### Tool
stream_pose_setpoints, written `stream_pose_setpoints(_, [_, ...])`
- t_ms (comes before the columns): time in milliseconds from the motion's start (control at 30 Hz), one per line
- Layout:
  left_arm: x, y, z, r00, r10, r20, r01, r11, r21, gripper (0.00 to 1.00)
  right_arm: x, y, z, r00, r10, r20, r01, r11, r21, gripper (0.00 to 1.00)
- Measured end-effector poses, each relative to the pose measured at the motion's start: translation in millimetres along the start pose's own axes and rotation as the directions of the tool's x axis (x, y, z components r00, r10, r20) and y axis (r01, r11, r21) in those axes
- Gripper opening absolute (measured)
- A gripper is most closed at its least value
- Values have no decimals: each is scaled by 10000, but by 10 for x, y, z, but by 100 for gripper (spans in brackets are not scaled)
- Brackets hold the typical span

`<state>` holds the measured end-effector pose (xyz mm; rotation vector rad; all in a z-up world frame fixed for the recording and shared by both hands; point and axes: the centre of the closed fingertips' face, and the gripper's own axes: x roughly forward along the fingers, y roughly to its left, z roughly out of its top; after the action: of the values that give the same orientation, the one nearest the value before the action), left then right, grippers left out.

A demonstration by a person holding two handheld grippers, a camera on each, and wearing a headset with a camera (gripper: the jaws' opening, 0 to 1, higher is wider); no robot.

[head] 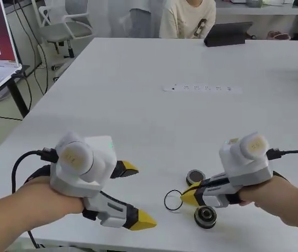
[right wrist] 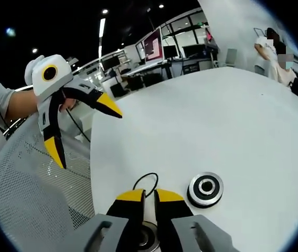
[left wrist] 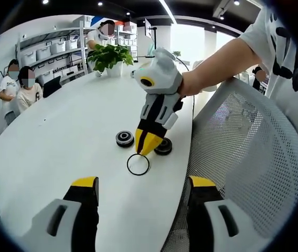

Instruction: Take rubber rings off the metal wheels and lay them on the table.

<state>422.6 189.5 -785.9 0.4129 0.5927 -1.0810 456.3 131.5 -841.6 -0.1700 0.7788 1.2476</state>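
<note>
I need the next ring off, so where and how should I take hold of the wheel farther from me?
Probably across its outer rim: set the fingers of the open left gripper on opposite sides of the farther wheel, coming straight down. It lies flat on the table, round face up, apart from the nearer wheel, so its edge looks free all round.

White table (head: 138, 94), mesh chair (left wrist: 243, 157), potted plant (left wrist: 109, 55)

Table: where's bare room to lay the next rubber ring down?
Free: the wide bare table between the power strip and the grippers, and its left side beyond the left gripper. Crowded: the near right edge, where the rubber ring, the far metal wheel, the near metal wheel and the right gripper bunch together.
</note>
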Motion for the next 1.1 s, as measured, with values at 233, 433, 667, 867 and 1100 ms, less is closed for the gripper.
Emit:
stream_pose_setpoints(233, [24,-18,14,10000,-77,-37,77,10000,43,66,-49,6,44,9996,41,271,-44,9999,97,10])
stream_pose_setpoints(433, [56,-28,70,9998,-179,14,179,9998,-4,65,-130,31,99,9982,103,583,-108,9999,84,13])
stream_pose_setpoints(667, [123,-69,125,9994,-341,32,341,9994,71,64,-259,36,137,9950,93,992,-101,9999,75,14])
stream_pose_setpoints(867, [185,-128,152,9982,-602,-67,603,9980,191,63,-399,26,145,9910,63,1338,-89,9998,189,15])
stream_pose_setpoints(1100, [274,-179,201,9959,-899,-121,901,9957,219,61,-542,-23,82,9861,-119,1659,50,9991,417,17])
